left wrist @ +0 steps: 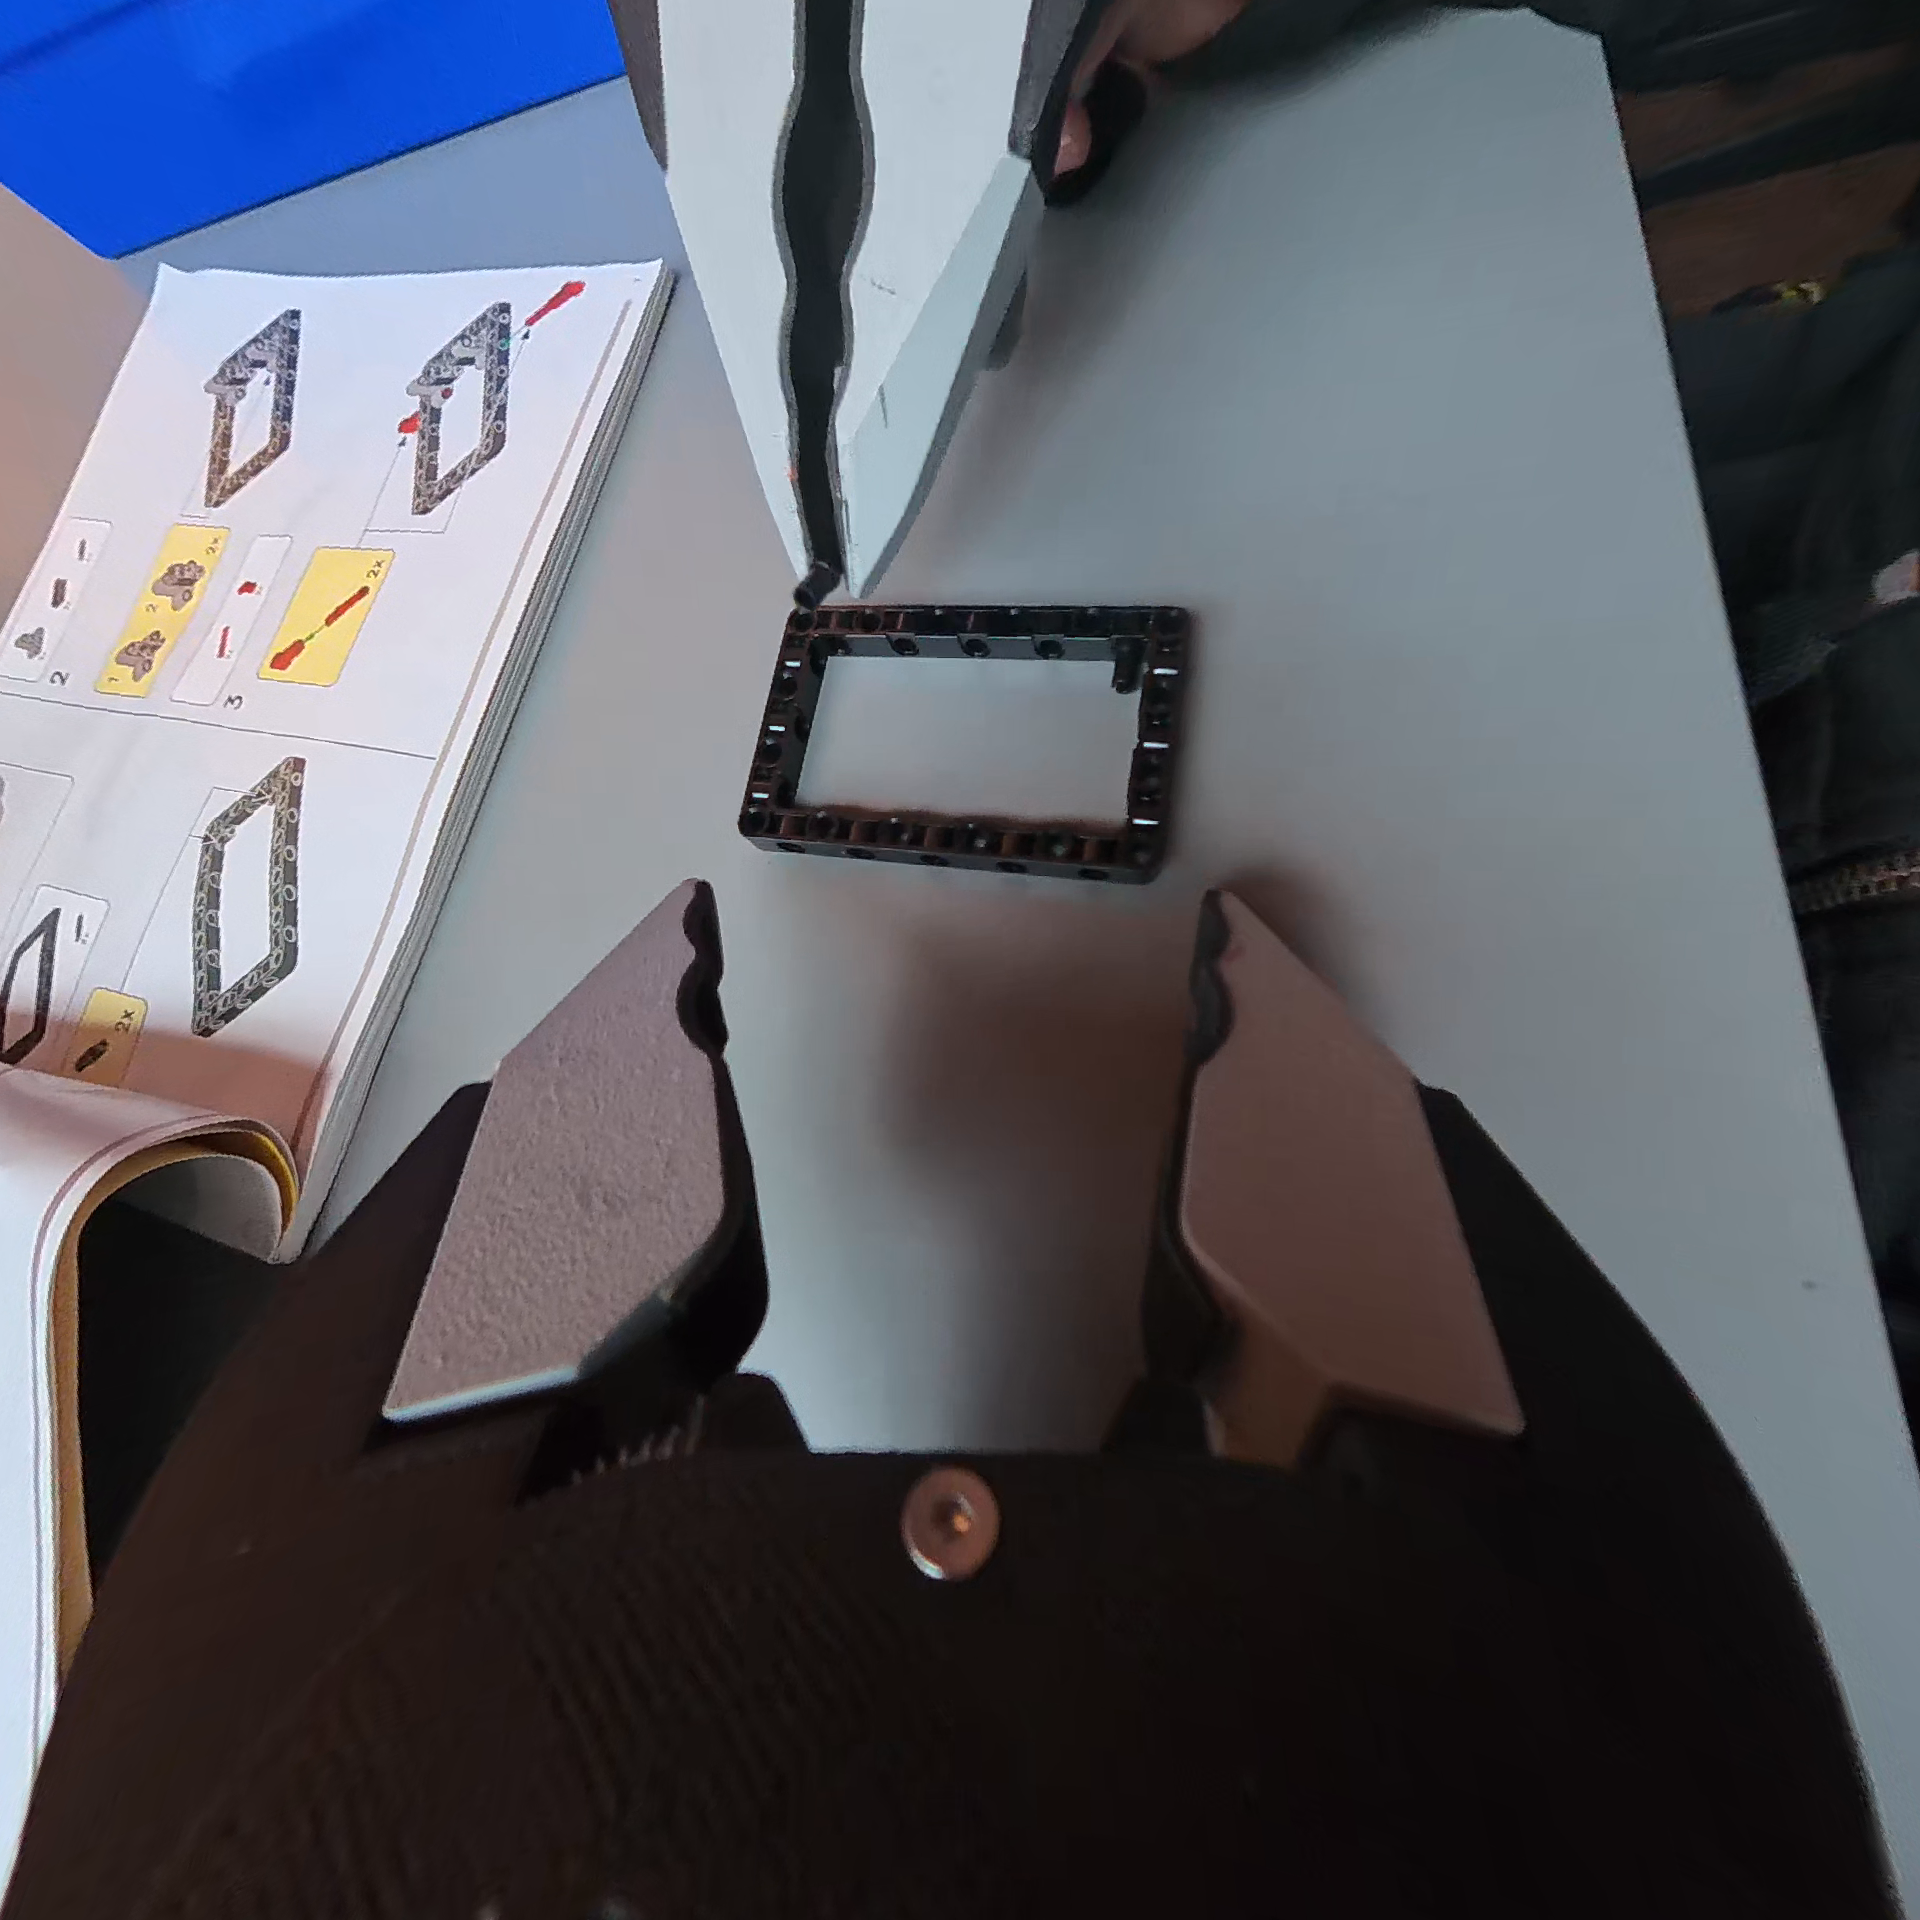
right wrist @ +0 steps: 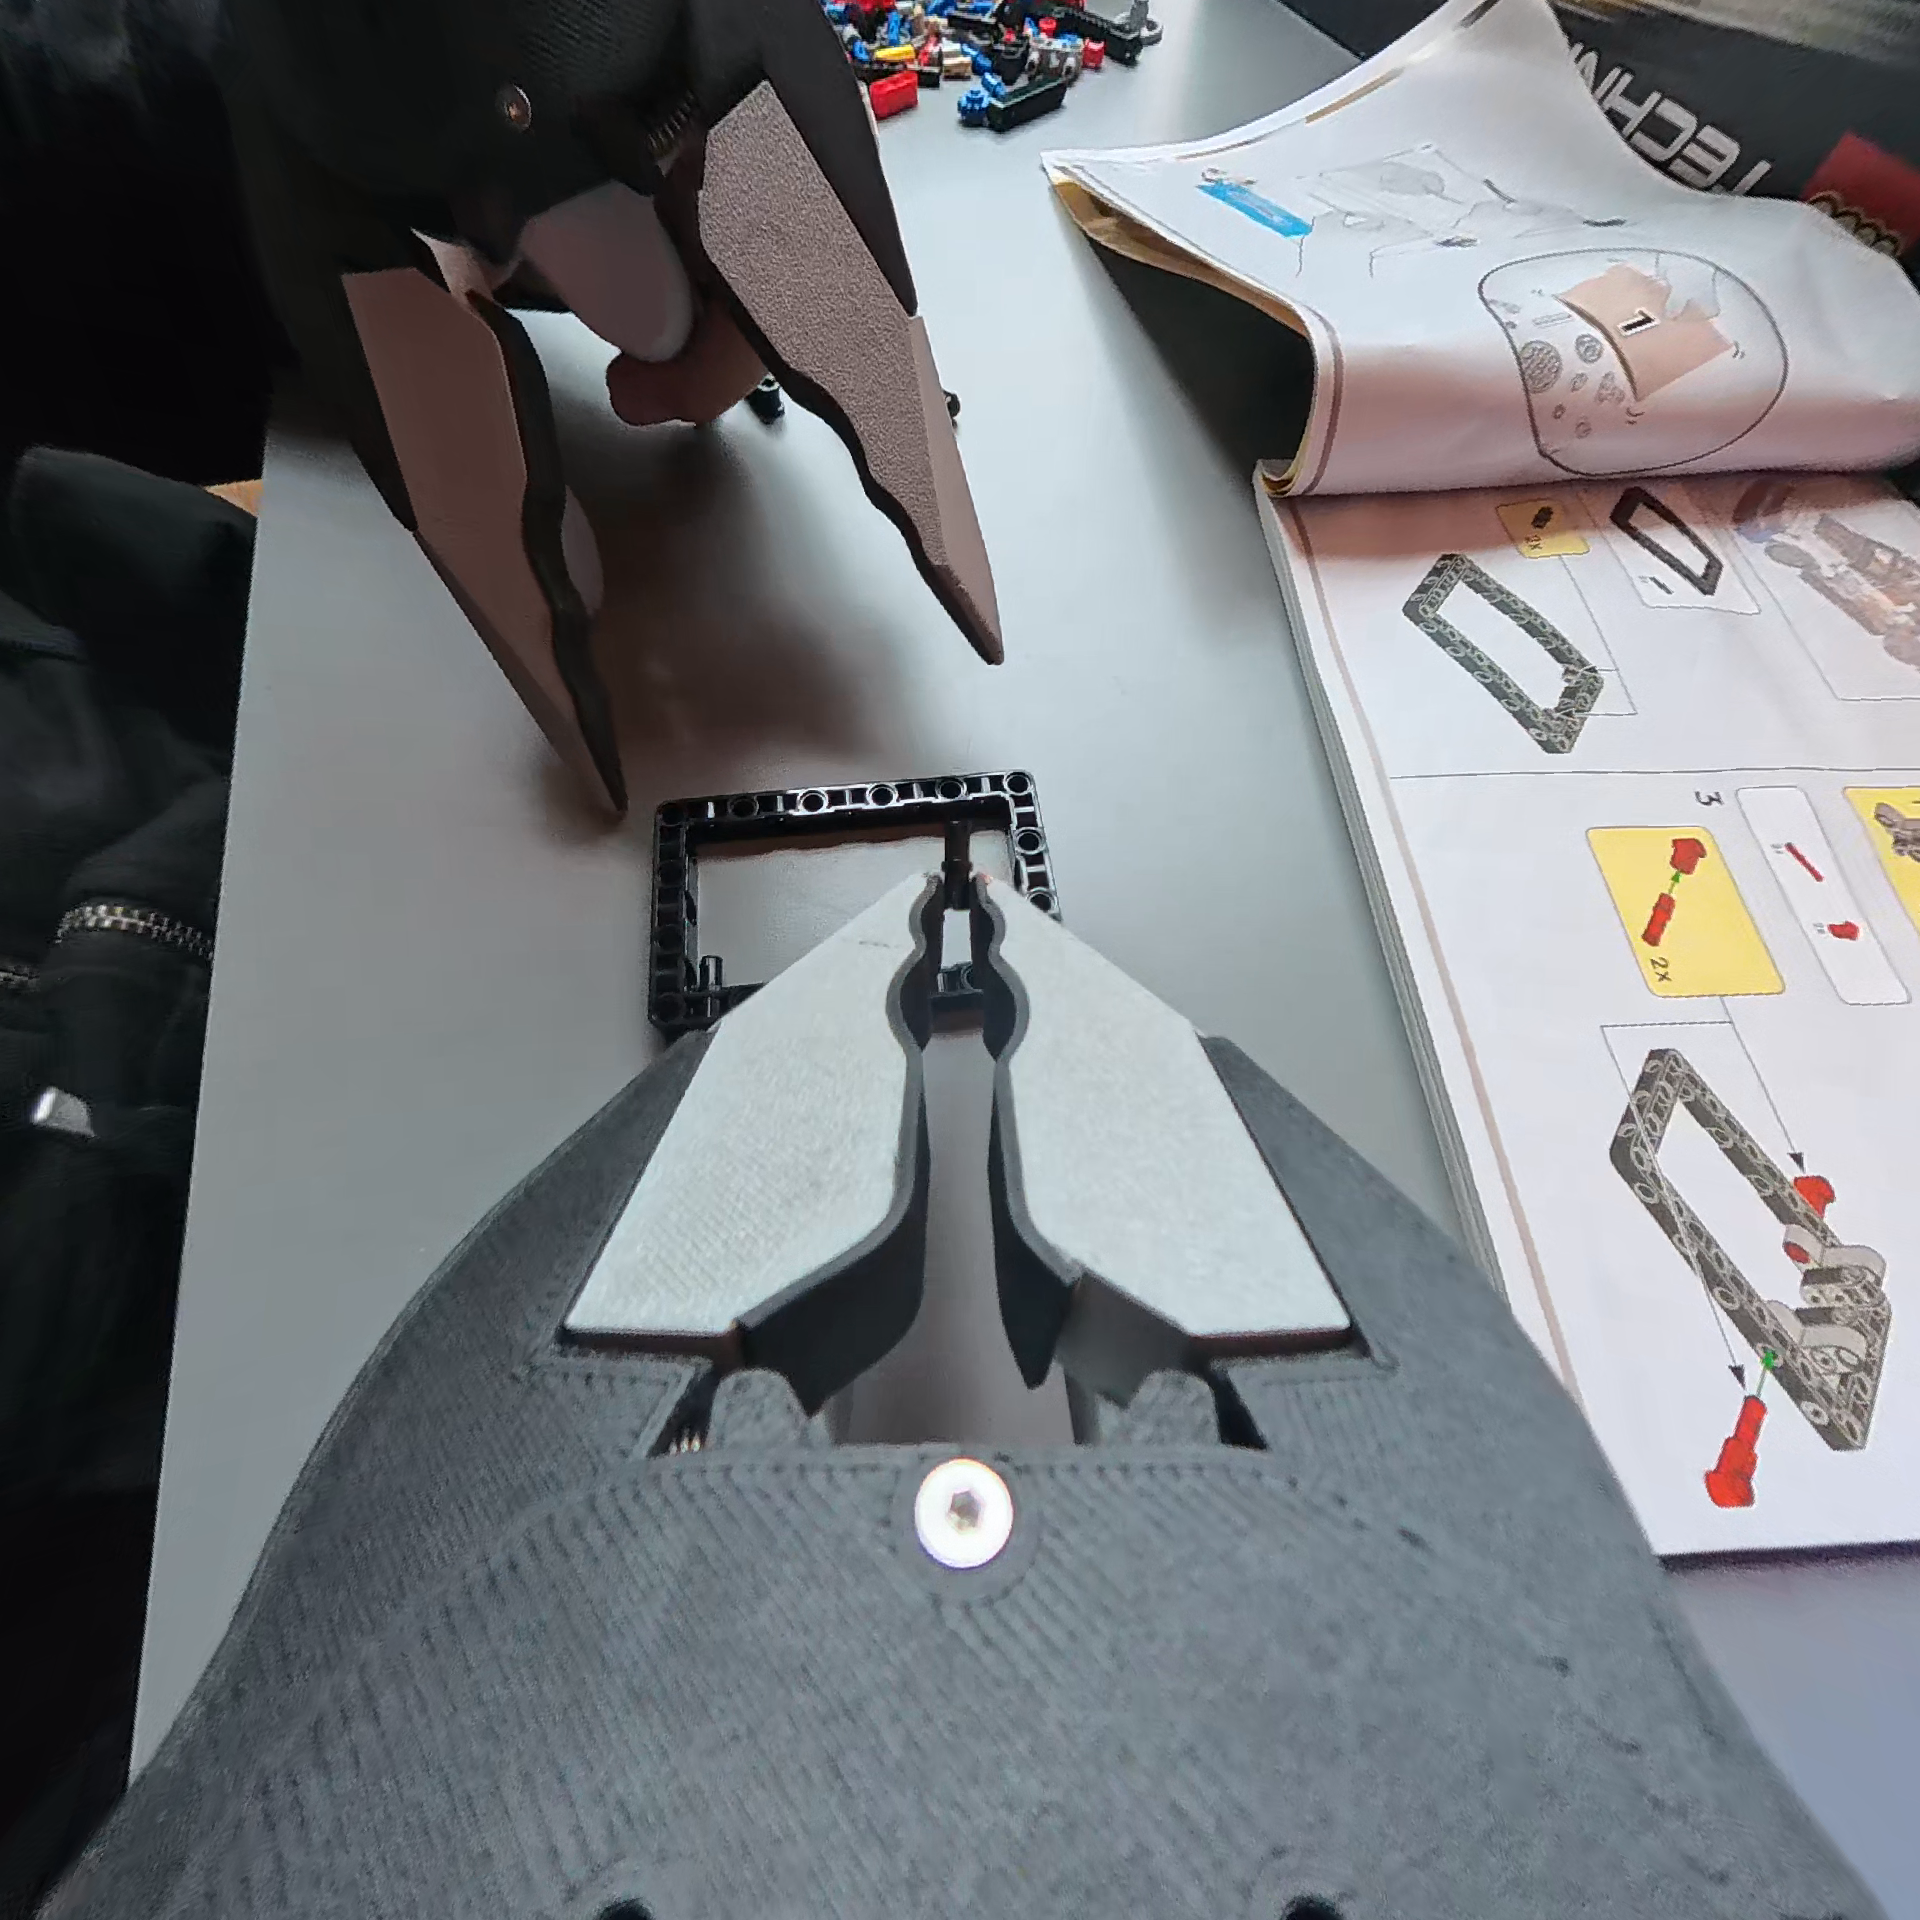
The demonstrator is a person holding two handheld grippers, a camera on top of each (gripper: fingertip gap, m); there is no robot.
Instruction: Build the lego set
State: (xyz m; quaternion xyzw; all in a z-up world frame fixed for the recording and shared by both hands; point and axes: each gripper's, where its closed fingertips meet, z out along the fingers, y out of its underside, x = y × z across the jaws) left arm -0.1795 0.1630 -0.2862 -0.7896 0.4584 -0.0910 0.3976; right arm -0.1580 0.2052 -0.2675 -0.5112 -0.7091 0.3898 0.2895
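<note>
A black rectangular Lego frame [left wrist: 935,837] lies flat on the grey table [left wrist: 1351,520]; it also shows in the right wrist view [right wrist: 852,800]. One small black pin [left wrist: 1127,665] stands in a corner of the frame. My right gripper [right wrist: 956,885], with pale fingers, is shut on another small black pin [right wrist: 957,844] and holds it over the frame's inner edge. In the left wrist view its tip [left wrist: 826,582] is at the frame's far left corner. My left gripper [left wrist: 956,935], with brown fingers, is open and empty just short of the frame; it also shows in the right wrist view [right wrist: 800,727].
An open instruction booklet [left wrist: 312,623] lies beside the frame, also in the right wrist view [right wrist: 1662,935]. A pile of loose coloured Lego pieces [right wrist: 987,52] sits at the far end of the table. A dark Lego box [right wrist: 1766,135] lies behind the booklet. Dark clothing [right wrist: 104,727] borders the table edge. The left gripper's tips are roughly 6 cm from the right gripper's.
</note>
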